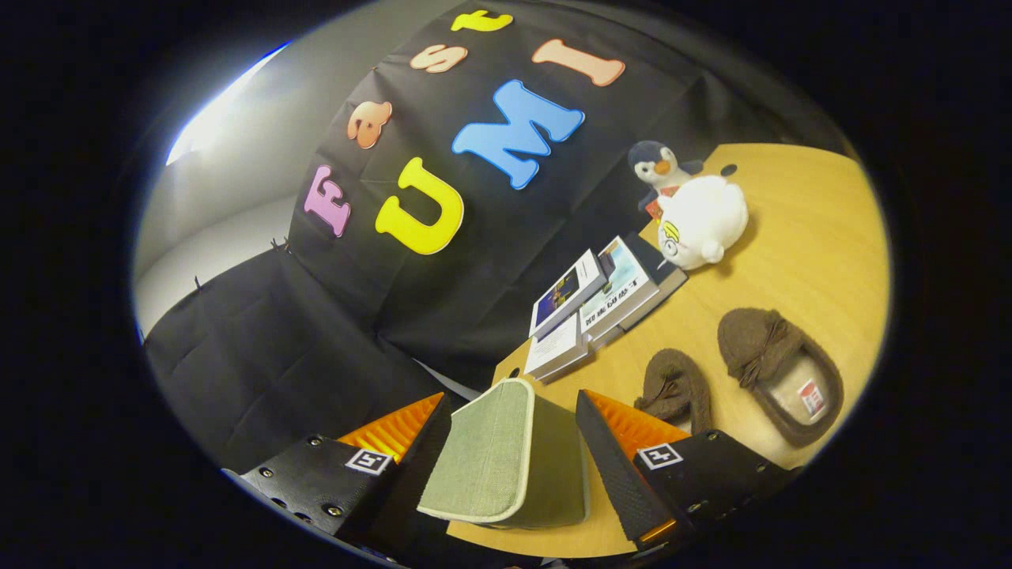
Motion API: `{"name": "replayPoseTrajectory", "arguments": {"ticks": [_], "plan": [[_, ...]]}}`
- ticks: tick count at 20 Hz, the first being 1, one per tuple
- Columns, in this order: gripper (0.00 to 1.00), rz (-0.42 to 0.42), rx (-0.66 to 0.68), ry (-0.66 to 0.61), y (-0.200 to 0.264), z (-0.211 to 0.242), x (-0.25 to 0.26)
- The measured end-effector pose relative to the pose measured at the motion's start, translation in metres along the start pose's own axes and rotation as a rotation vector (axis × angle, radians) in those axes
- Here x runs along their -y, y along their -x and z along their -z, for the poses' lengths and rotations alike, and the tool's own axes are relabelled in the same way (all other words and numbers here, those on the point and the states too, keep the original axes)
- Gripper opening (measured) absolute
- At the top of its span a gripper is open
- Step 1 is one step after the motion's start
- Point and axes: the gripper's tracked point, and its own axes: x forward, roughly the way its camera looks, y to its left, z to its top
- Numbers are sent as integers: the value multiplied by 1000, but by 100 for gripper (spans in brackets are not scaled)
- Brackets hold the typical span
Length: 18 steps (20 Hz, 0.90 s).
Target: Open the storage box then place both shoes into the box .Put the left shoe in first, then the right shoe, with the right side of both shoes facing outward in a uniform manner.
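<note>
The gripper (506, 442) has its two orange-ribbed fingers (395, 431) on either side of the storage box (502, 454) — a green woven-fabric box with a pale piped edge, its lid flap tilted up between them. Both fingers seem to press against the box's sides, though the contact itself is hard to make out.

Beyond the right finger, the two brown fuzzy shoes lie on the bare wooden table (798, 229): the nearer shoe (676, 391) just ahead of the fingertip, the farther shoe (779, 371) showing its pale lining. Open tabletop lies around them. Further back, a stack of books (601, 304) sits near the table's edge — behind it a white plush toy (702, 221) and a penguin toy (660, 170).
</note>
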Motion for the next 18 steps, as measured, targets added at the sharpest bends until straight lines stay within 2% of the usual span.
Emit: {"name": "replayPoseTrajectory", "arguments": {"ticks": [10,18], "plan": [[97,-66,-168,-380,-19,70,5],[95,-100,-276,-536,-32,110,3]]}}
